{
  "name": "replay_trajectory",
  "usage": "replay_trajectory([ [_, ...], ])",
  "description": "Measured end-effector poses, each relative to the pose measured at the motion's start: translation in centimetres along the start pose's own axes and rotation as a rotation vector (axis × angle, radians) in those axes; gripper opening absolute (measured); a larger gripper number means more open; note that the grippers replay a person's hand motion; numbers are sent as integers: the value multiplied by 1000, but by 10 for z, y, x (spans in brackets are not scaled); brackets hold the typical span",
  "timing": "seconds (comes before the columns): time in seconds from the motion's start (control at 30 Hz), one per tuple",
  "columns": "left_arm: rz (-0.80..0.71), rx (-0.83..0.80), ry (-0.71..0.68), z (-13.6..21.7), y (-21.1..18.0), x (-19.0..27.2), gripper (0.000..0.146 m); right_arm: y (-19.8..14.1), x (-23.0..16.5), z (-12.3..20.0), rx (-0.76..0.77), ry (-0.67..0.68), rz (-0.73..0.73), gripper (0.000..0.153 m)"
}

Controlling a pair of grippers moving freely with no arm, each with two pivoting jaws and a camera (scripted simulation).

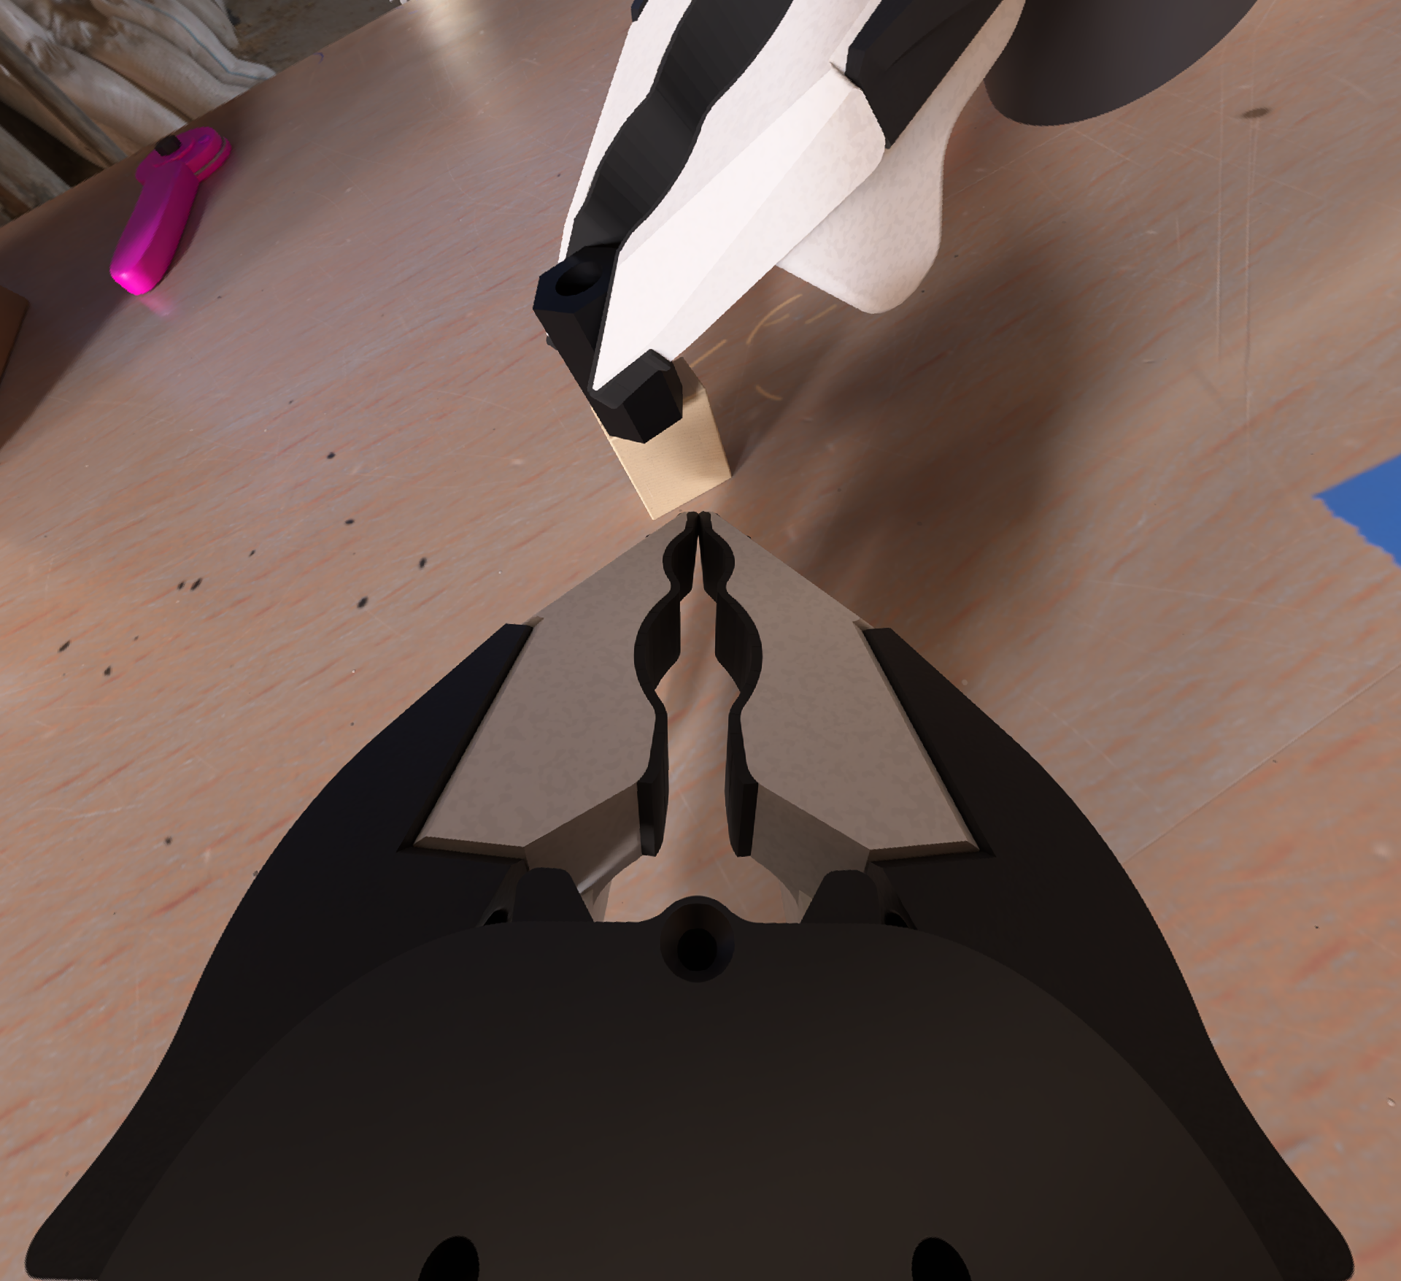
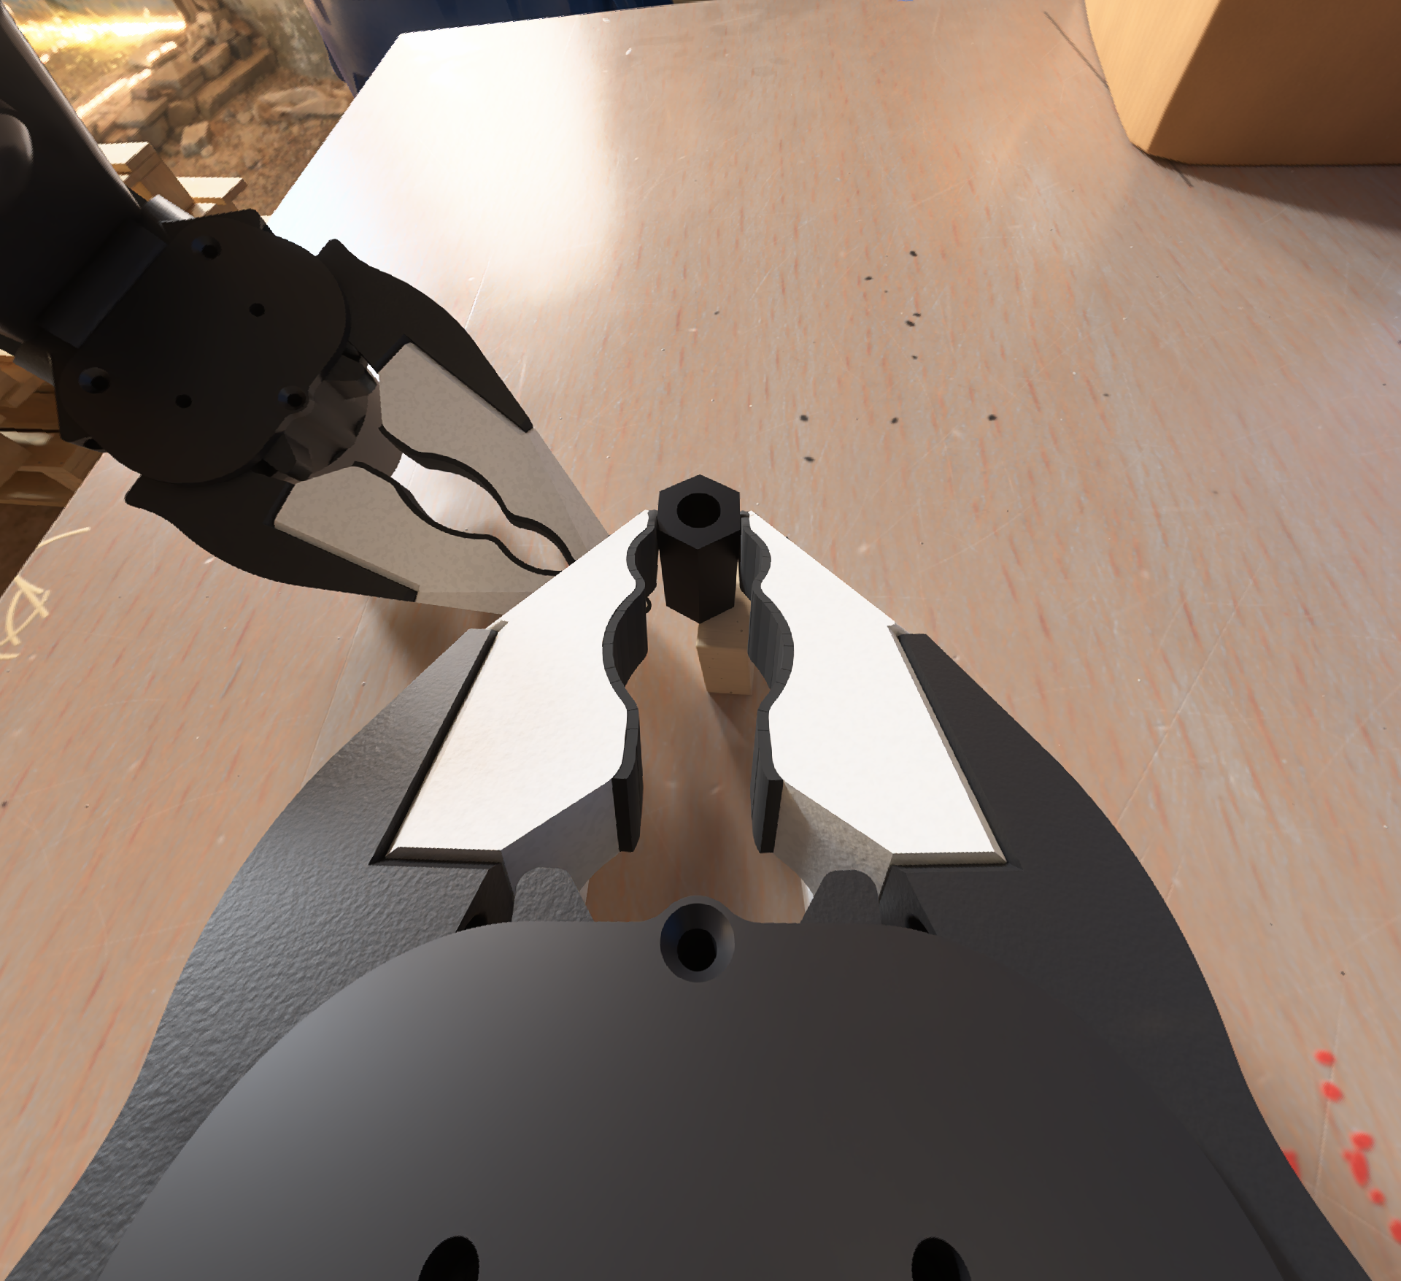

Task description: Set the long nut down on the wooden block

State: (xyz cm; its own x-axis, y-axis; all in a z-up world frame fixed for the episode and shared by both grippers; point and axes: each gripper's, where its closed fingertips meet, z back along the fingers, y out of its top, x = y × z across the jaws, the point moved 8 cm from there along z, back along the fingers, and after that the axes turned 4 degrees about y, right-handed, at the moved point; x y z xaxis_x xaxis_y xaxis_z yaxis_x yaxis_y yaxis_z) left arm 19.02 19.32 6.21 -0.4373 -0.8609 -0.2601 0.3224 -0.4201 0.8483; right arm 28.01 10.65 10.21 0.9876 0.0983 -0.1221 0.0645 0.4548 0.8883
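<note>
black and six-sided, the long nut [image 2: 697, 551] is pinched upright near the tips of the right gripper [image 2: 697, 524], directly above the wooden block [image 2: 726, 664], probably lined up for lowering. the left gripper [image 1: 696, 520], clenched on nothing, waits just beside the block.

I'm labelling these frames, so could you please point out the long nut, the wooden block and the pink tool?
long nut [image 2: 697, 566]: right wrist view, on its dark hexagonal side.
wooden block [image 1: 682, 460]: left wrist view, on its pale front face.
pink tool [image 1: 155, 213]: left wrist view, on its handle.
</note>
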Motion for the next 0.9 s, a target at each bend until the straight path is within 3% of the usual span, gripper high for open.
replay_trajectory([
  [0.9,11,0,8,-1,0,0,0,-4,-1,0,27,-30,3,20],
])
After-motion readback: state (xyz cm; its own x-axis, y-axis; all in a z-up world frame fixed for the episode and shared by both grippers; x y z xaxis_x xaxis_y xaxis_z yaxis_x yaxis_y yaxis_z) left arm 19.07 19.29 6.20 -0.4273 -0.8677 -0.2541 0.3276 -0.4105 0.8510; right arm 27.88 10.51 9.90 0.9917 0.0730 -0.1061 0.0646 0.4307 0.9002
